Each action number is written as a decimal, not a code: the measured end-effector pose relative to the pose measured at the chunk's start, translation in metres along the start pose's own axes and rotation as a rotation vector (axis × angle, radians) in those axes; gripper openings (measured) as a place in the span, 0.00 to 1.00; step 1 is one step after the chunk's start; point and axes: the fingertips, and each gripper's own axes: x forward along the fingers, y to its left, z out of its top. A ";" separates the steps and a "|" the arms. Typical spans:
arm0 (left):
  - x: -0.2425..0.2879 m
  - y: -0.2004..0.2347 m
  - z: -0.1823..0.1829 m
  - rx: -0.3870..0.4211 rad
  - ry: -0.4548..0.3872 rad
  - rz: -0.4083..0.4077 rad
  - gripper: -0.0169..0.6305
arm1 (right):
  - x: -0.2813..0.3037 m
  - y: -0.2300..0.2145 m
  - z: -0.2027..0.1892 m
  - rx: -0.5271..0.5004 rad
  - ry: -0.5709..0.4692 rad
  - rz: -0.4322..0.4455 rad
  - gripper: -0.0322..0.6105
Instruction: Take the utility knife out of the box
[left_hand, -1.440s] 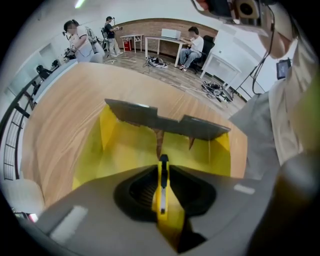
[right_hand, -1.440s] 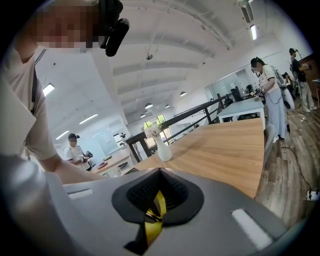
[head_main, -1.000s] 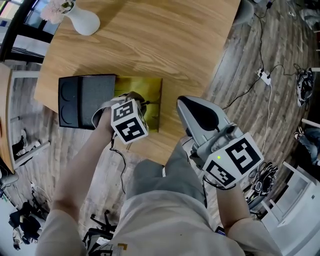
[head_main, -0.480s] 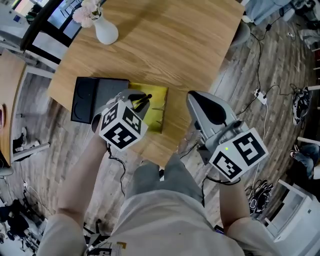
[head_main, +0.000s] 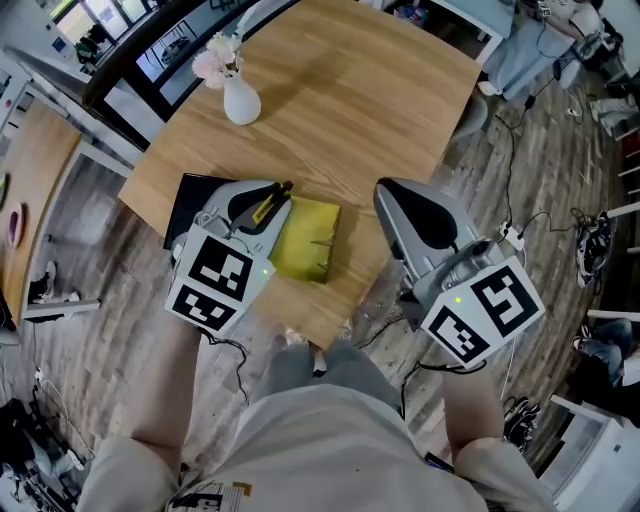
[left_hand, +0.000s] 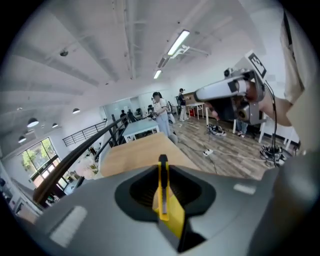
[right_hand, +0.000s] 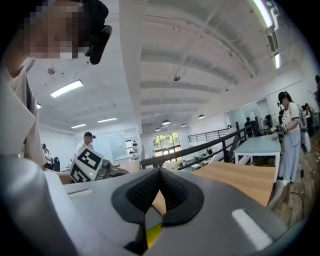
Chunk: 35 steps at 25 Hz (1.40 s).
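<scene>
My left gripper (head_main: 262, 203) is shut on a yellow utility knife (head_main: 268, 206) with a black tip, held up in the air above the box's left part. In the left gripper view the knife (left_hand: 162, 195) stands edge-on between the pads, its black tip (left_hand: 162, 160) pointing forward. The box (head_main: 306, 241) lies on the table near its front edge, showing its yellow inside, with a black lid (head_main: 183, 200) to the left, mostly hidden by the gripper. My right gripper (head_main: 392, 195) hangs to the right of the box, shut with nothing in it (right_hand: 160, 172).
A white vase with pink flowers (head_main: 238, 95) stands at the back left of the wooden table (head_main: 360, 90). Cables and a power strip (head_main: 515, 235) lie on the floor to the right. People stand by other tables in the distance (left_hand: 161, 107).
Both grippers have risen. The left one has lifted the knife up from the box and tipped more level, so its marker cube now faces the camera lower left.
</scene>
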 end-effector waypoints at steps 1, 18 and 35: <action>-0.011 0.003 0.009 -0.007 -0.026 0.019 0.12 | -0.003 0.003 0.009 -0.005 -0.013 0.001 0.05; -0.178 0.040 0.107 -0.077 -0.397 0.382 0.13 | -0.048 0.059 0.105 -0.205 -0.200 -0.054 0.05; -0.220 0.019 0.078 -0.154 -0.407 0.454 0.13 | -0.070 0.076 0.089 -0.168 -0.188 -0.039 0.05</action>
